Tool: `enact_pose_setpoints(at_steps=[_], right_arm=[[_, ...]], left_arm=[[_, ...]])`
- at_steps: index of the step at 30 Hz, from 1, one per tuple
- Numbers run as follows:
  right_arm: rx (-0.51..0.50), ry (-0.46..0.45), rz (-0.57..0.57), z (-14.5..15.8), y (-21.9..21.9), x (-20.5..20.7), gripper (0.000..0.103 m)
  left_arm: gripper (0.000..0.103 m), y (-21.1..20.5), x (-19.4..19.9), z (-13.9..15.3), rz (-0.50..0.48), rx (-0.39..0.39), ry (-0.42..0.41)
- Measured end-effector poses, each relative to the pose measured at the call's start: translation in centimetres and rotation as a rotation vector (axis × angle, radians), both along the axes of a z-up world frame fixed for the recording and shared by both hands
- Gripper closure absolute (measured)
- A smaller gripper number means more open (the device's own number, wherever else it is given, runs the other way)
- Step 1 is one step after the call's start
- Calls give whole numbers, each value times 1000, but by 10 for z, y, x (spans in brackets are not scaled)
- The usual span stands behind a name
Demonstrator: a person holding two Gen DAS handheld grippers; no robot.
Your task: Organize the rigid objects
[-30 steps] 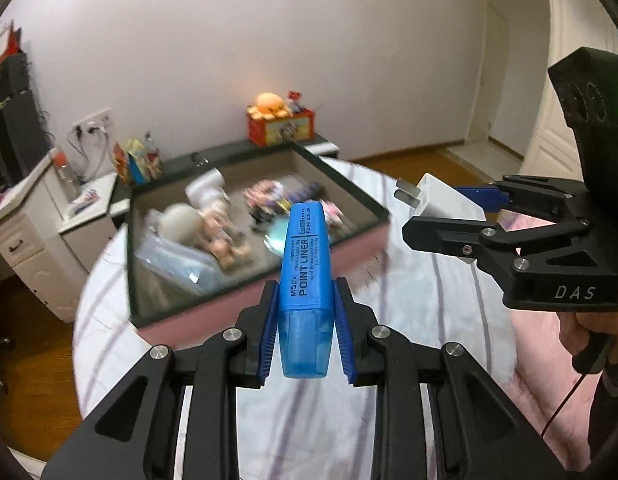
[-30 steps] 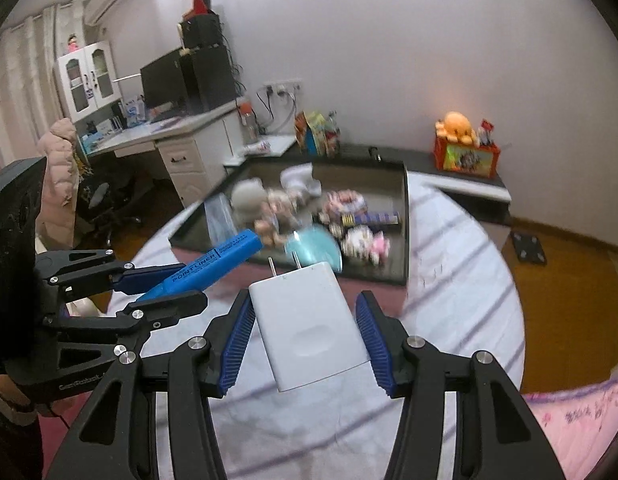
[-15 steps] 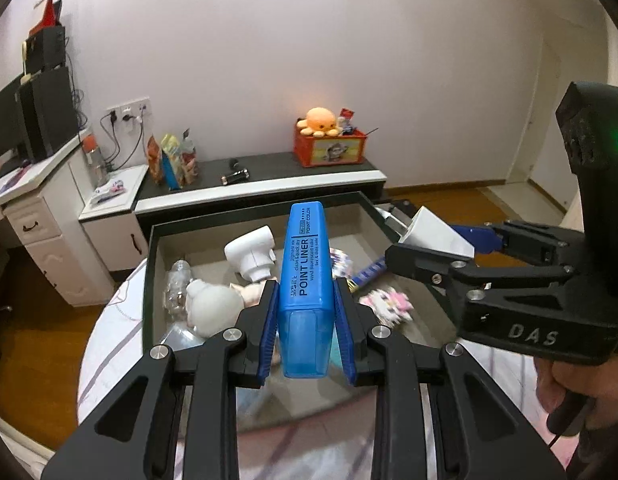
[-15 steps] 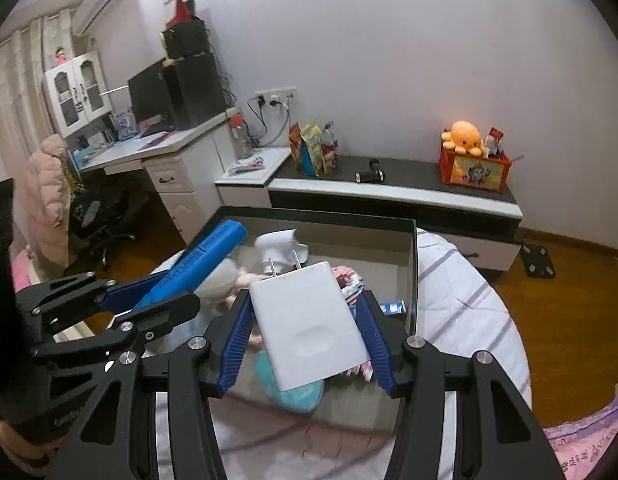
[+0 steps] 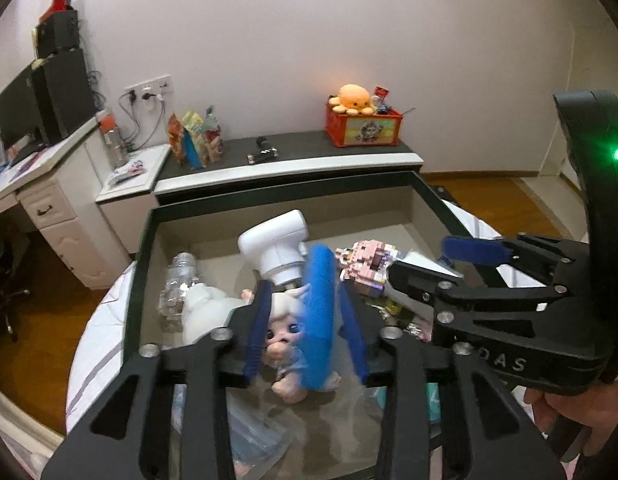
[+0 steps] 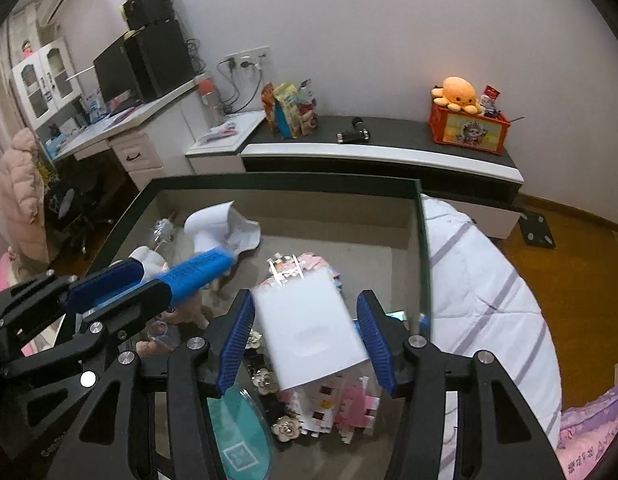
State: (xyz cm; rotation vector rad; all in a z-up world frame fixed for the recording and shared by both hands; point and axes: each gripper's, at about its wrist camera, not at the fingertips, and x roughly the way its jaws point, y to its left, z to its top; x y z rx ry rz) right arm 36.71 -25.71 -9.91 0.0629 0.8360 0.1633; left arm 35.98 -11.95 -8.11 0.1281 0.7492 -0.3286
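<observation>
My left gripper [image 5: 304,289] hangs over the dark-rimmed box [image 5: 145,280], its jaws opening. The blue highlighter [image 5: 319,312] is blurred between them, with a gap at each pad, above a small doll [image 5: 283,338]. My right gripper [image 6: 305,296] is over the box's right half and its jaws are opening too. The white plug charger [image 6: 309,328] sits loose between its pads, clear of both, over a pink block figure [image 6: 349,404]. In the left wrist view the right gripper [image 5: 423,258] appears at the right; the right wrist view has the left gripper [image 6: 153,278] at the left.
In the box lie a white handheld device [image 5: 275,248], a clear bottle [image 5: 177,280], a teal disc [image 6: 237,432] and flower trinkets [image 6: 285,426]. The box stands on a striped cloth [image 6: 481,300]. Behind it runs a low sideboard [image 6: 389,152] with an orange toy crate [image 6: 469,126].
Both grippers moved forward and down over the box. Their jaws widened, and the highlighter and the charger, gripped before, now sit loose and blurred between the pads.
</observation>
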Motion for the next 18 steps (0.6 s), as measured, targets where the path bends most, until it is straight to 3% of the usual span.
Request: enact_pose_setpoints(at_steps=[2, 4, 7, 10, 12, 18], right_arm=[[-8, -7, -31, 3, -3, -3, 22], [24, -9, -37, 6, -7, -7, 19], [89, -13, -34, 13, -9, -17, 16], [103, -43, -41, 25, -5, -33, 15], [164, -56, -39, 32, -5, -44, 0], [141, -113, -41, 57, 14, -81, 0]], left_arm=[[47, 8, -4, 5, 30, -2, -18], [13, 17, -12, 12, 59, -16, -44], [1, 27, -33, 28, 98, -16, -133], [0, 34, -54, 41, 120, -2, -179], [0, 37, -68, 50, 139, 13, -197], [0, 58, -109, 74, 216, 27, -239]])
